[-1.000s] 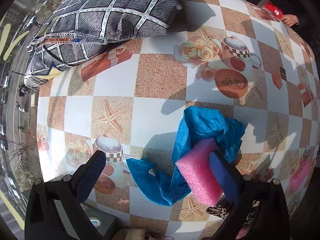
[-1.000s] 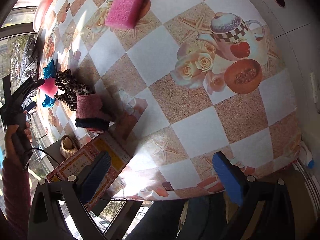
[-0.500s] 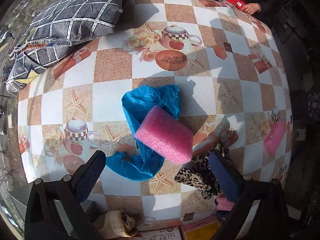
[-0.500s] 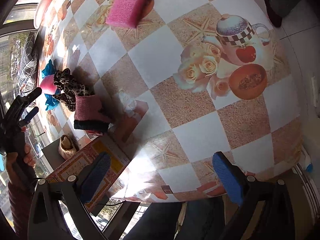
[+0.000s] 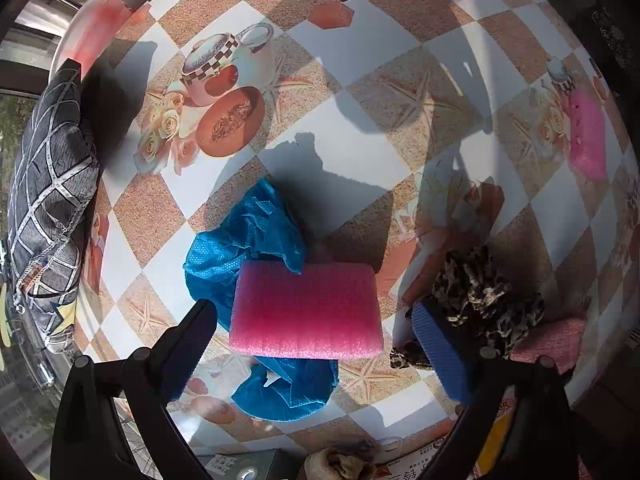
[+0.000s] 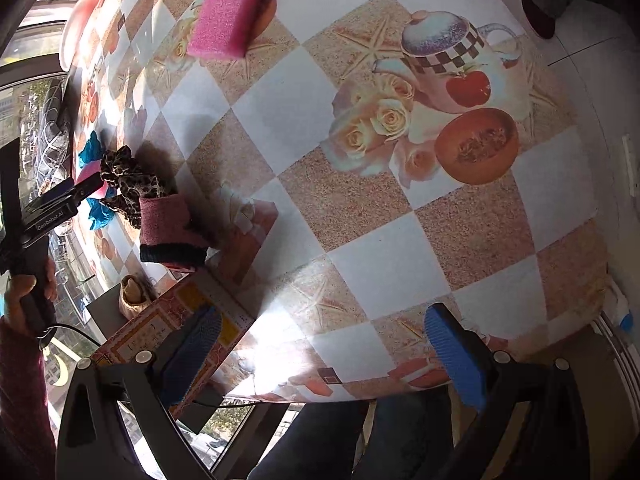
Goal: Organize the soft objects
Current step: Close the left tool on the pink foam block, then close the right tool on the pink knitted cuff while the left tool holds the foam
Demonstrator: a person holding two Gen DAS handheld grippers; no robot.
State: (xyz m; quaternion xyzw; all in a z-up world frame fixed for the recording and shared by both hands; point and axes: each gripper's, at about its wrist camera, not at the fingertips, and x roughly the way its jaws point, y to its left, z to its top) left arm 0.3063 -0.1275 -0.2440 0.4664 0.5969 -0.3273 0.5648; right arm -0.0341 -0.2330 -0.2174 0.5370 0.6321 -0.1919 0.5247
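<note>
In the left wrist view a pink foam block (image 5: 306, 310) lies on a crumpled blue bag (image 5: 248, 244) on the patterned table (image 5: 360, 60). My left gripper (image 5: 316, 348) is open and empty, hovering just above and in front of the block. A leopard-print cloth (image 5: 480, 292) and a maroon knit piece (image 5: 552, 340) lie to the right. A second pink foam block (image 5: 586, 136) lies far right. My right gripper (image 6: 324, 356) is open and empty over the table's near edge. The second foam block also shows in the right wrist view (image 6: 226, 20).
A grey patterned pillow (image 5: 48, 208) lies along the table's left edge with a white and red dish (image 5: 88, 36) behind it. A printed box (image 6: 160, 328) and a small basket (image 6: 132, 296) sit beside the table. The left gripper's body (image 6: 44, 216) shows at left.
My left gripper let go of the pink foam block, which now rests on the blue bag, then drew back and swung right. The right gripper barely moved.
</note>
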